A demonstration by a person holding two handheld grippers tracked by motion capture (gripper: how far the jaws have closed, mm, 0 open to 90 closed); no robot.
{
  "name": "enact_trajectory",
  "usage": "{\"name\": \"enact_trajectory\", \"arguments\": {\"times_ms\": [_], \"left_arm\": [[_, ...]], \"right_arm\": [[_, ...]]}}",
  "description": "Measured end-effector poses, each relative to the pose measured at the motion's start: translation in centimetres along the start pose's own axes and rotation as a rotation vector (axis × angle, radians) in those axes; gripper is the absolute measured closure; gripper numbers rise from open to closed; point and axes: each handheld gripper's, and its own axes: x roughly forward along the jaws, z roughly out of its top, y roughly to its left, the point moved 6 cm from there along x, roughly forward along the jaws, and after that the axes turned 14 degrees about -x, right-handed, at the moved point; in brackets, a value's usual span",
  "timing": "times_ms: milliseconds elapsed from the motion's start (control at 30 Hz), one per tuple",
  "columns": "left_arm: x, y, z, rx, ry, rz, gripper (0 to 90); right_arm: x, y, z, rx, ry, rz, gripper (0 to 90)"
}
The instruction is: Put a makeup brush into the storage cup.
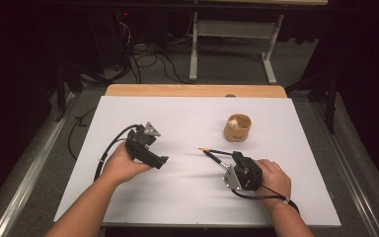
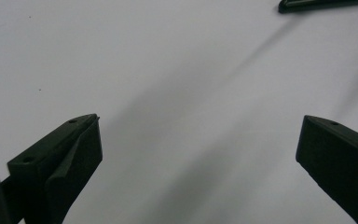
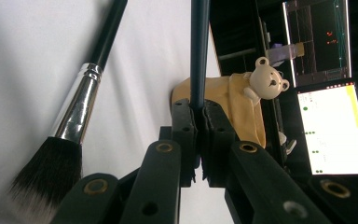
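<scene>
Right gripper (image 3: 199, 122) is clamped on a thin dark brush handle (image 3: 199, 51), at five o'clock on the table (image 1: 187, 197). Wooden cup (image 1: 238, 128) stands near, at its twelve o'clock. Left gripper (image 2: 200, 154) is apart, holding nothing.

We're in a lab, a recording setup by the look of it. Cables (image 1: 148, 59) sprawl over grey carpet (image 1: 227, 64) beyond the white surface (image 1: 187, 118), a bare frame desk (image 1: 232, 34) stands behind, and past the right tongs (image 3: 199, 109) lit screens (image 3: 333, 128) glow in a dark room.
</scene>
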Motion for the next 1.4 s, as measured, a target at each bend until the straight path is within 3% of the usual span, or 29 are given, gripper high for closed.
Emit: {"name": "enact_trajectory", "arguments": {"times_ms": [367,733,1000,1167,1400], "left_arm": [[0.4,0.7,-1.3,-0.102,-0.158,-0.030,0.8],[0.4,0.4,-2.4,-0.137,-0.275,-0.035,0.1],[0.2,0.5,-2.4,-0.158,-0.342,-0.076,0.3],[0.1,0.5,-2.8,-0.163,-0.375,-0.068,0.4],[-0.2,0.9,-3.3,-0.209,-0.410,-0.073,0.1]], "right_arm": [[0.1,0.0,0.1,0.014,-0.003,0.007,87.4],[0.1,0.0,0.3,0.044,-0.016,0.019,87.4],[0.0,0.1,0.3,0.111,-0.020,0.043,87.4],[-0.1,0.0,-0.3,0.169,-0.024,0.053,87.4],[0.0,-0.2,-0.7,0.251,-0.036,0.071,87.4]]}}
